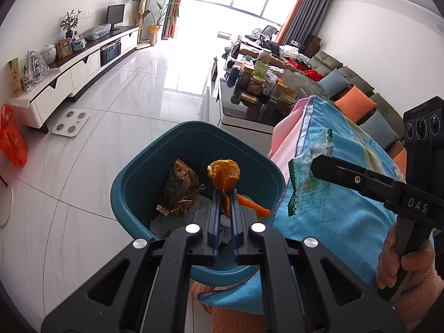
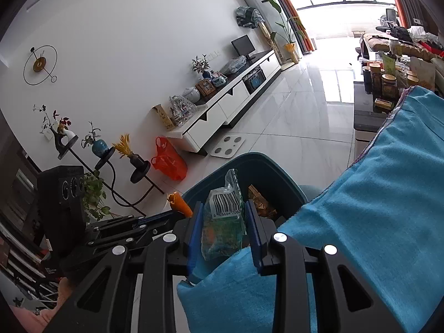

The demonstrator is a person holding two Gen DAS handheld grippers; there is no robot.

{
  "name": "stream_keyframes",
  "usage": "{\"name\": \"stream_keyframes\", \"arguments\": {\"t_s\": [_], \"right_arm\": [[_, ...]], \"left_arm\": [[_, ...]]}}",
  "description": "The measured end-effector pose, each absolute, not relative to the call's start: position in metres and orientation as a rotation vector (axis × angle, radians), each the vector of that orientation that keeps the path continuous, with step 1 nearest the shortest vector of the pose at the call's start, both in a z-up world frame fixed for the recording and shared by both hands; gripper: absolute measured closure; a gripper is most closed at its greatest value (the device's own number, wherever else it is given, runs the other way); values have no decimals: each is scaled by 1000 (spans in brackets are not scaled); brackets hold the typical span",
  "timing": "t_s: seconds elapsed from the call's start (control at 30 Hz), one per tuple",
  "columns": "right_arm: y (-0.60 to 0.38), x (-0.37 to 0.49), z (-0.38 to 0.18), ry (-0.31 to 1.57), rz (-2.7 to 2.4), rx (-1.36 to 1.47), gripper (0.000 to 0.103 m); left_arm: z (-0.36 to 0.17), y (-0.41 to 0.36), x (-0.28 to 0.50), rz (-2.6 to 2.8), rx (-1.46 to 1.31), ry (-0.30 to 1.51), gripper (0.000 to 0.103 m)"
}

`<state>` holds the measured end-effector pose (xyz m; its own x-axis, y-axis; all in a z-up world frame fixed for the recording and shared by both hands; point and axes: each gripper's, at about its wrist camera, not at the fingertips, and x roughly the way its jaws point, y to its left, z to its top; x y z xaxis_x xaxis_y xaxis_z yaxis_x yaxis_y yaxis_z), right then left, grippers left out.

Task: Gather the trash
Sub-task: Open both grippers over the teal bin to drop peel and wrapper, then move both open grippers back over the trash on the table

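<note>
A teal trash bin stands on the floor with a gold wrapper inside it. My left gripper is shut on an orange peel and holds it over the bin's opening. Beside it on the right, my right gripper hangs over a blue towel, shut on a clear green-printed wrapper. In the right wrist view the wrapper, barcode showing, stands upright between my right gripper's blue pads, just short of the bin. The left gripper and peel show at the left.
The blue towel covers a raised surface right of the bin. On the white tile floor lie a bathroom scale and an orange plastic bag. A TV cabinet lines the left wall. A jar-crowded coffee table and sofa stand at the right.
</note>
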<state>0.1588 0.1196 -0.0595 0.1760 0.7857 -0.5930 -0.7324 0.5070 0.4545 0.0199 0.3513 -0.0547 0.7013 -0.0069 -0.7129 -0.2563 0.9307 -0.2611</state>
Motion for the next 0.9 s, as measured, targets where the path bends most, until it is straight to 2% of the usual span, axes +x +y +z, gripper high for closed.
{"name": "stream_keyframes", "arguments": {"t_s": [0.33, 0.67, 0.9], "right_arm": [[137, 162, -65, 907, 1058, 32, 73], [152, 165, -73, 937, 1026, 3, 62], [135, 163, -66, 914, 1027, 36, 58]], "left_arm": [[-66, 349, 35, 169, -345, 808, 96], [-85, 353, 48, 191, -373, 847, 96], [-80, 355, 41, 192, -393, 815, 87]]}}
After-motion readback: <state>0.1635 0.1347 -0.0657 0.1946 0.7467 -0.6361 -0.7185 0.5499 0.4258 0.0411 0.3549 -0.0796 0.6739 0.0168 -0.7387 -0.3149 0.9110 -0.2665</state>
